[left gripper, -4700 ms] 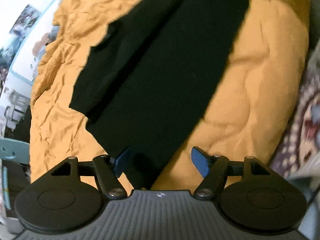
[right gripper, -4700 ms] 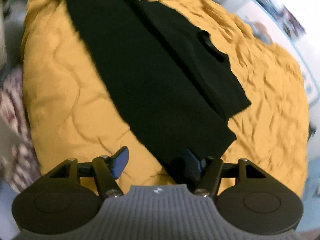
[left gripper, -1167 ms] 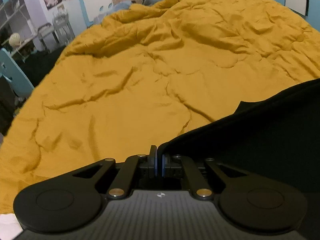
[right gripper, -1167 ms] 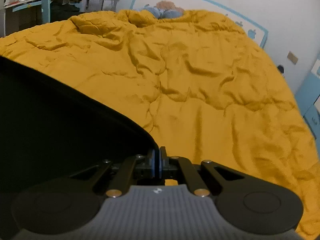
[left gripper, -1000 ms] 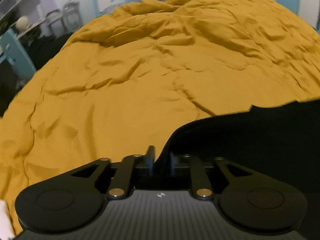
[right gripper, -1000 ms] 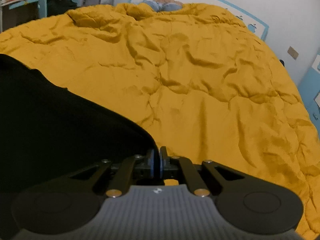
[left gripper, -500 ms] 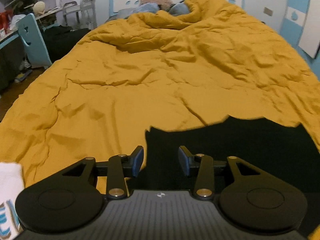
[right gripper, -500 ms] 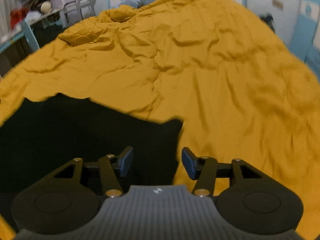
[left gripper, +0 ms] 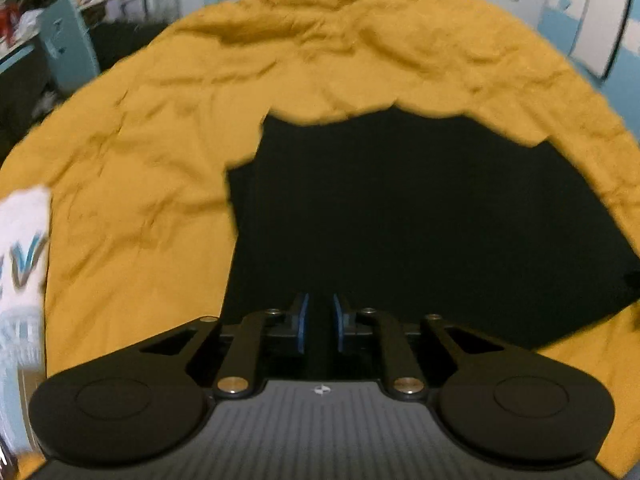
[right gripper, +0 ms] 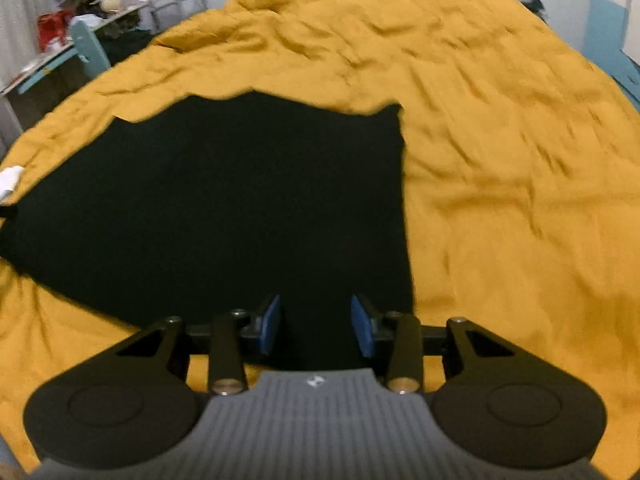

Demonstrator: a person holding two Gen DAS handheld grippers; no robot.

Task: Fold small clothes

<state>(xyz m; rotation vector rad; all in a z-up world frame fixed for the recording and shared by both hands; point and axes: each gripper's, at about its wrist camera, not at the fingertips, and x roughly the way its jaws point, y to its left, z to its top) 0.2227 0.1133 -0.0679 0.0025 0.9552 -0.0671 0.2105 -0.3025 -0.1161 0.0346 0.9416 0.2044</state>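
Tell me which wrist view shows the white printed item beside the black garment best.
The left wrist view: the white printed item fills the left edge, with blue-grey lettering visible, though blurred. The right wrist view shows only a small white corner at the far left, past the black garment on the mustard duvet.

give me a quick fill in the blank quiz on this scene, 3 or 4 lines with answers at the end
1. The black garment lies flat on a quilt coloured ____.
2. The pads on both grippers are ____ in colour.
3. Comparing finger gaps, the ____ gripper is open wider.
4. At the left edge of the left wrist view lies a ____ cloth with blue lettering.

Missing words: mustard yellow; blue; right; white
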